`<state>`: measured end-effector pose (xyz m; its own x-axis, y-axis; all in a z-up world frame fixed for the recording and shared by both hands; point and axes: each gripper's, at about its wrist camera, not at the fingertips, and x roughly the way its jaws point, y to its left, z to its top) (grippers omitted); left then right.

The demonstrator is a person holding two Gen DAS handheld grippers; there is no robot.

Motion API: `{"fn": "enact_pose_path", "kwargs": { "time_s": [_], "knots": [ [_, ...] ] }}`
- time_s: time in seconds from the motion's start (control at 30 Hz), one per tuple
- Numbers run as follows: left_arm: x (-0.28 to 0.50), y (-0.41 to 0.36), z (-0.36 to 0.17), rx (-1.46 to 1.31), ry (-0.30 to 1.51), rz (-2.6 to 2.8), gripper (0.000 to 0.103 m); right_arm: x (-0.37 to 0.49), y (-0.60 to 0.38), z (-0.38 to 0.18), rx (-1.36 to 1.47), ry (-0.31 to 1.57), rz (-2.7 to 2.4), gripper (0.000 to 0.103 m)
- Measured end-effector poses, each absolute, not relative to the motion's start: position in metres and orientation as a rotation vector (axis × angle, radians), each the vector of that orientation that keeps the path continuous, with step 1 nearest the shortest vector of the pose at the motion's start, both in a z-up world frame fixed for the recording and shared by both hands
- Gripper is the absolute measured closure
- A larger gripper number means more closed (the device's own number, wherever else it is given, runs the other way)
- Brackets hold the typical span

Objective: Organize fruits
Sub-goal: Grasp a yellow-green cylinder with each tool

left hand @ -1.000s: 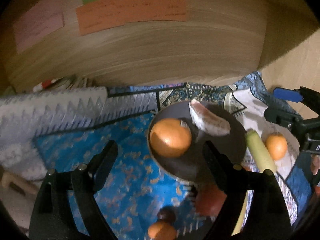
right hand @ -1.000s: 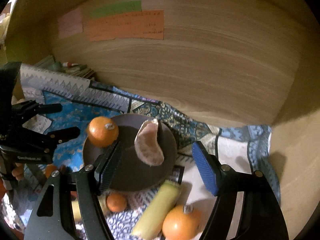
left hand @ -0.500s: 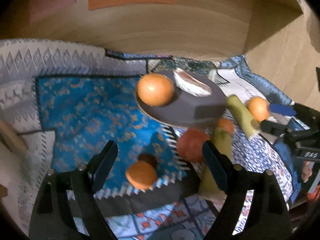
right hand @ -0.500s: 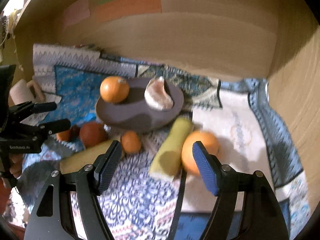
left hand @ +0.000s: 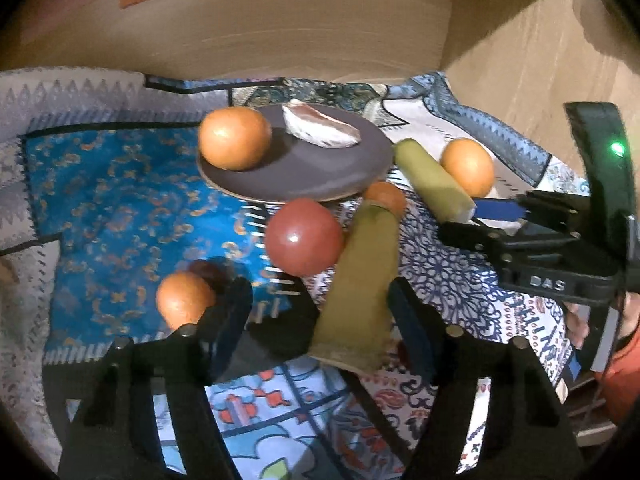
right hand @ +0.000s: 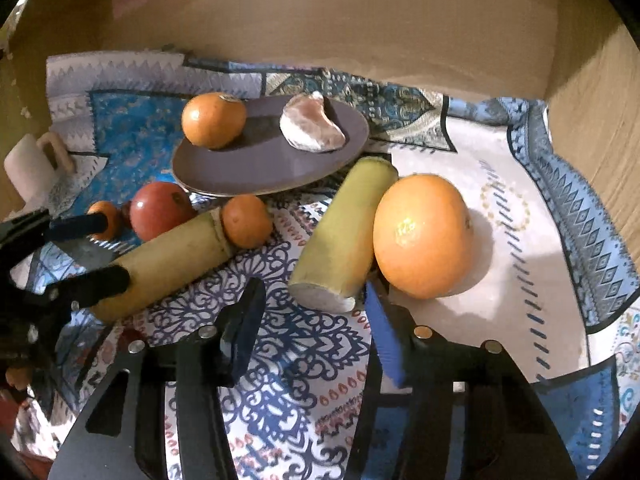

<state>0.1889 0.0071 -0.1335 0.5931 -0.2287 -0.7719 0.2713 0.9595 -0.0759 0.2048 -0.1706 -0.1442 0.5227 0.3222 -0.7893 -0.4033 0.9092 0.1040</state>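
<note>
Both jaws stood released and empty, the left gripper [left hand: 320,312] straddling a yellow-green banana piece [left hand: 360,280] just short of a red apple [left hand: 304,236], the right gripper [right hand: 316,312] facing another banana piece [right hand: 344,236] touching a big orange [right hand: 424,236], with the plate [right hand: 256,168] beyond.

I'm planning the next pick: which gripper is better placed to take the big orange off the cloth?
Right. The right gripper is open just before the big orange; the left gripper faces a banana piece.

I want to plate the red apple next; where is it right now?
In the left wrist view the red apple sits on the cloth just in front of the dark plate, beside the nearer banana piece.
</note>
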Motion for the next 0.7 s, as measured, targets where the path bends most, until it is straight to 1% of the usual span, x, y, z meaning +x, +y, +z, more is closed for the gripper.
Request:
{"fn": "enact_pose_path", "kwargs": {
  "time_s": [0.17,0.23,0.3,0.37,0.4,0.43,0.63,0.7],
  "knots": [
    [0.194,0.0,-0.138,0.038,0.917,-0.328,0.041,0.208,-0.168,-0.146,-0.098,0.94,0.427,0.055],
    [0.198,-0.003,-0.141,0.033,0.941,-0.345,0.047,0.211,-0.167,-0.147,-0.105,0.943,0.428,0.054],
    [0.202,-0.008,-0.147,0.033,0.968,-0.363,0.051,0.213,-0.167,-0.147,-0.101,0.945,0.43,0.054],
    [0.205,-0.011,-0.152,0.037,0.976,-0.367,0.053,0.215,-0.168,-0.148,-0.103,0.943,0.429,0.055],
    [0.205,-0.012,-0.151,0.043,0.972,-0.366,0.054,0.214,-0.168,-0.147,-0.104,0.937,0.42,0.06],
    [0.204,-0.012,-0.151,0.044,0.972,-0.368,0.056,0.214,-0.169,-0.147,-0.106,0.932,0.417,0.062],
    [0.197,-0.001,-0.146,0.027,0.982,-0.374,0.057,0.201,-0.175,-0.144,-0.109,0.923,0.428,0.065],
    [0.188,0.006,-0.143,0.036,0.983,-0.373,0.061,0.193,-0.179,-0.142,-0.103,0.923,0.438,0.066]
  ]
}}
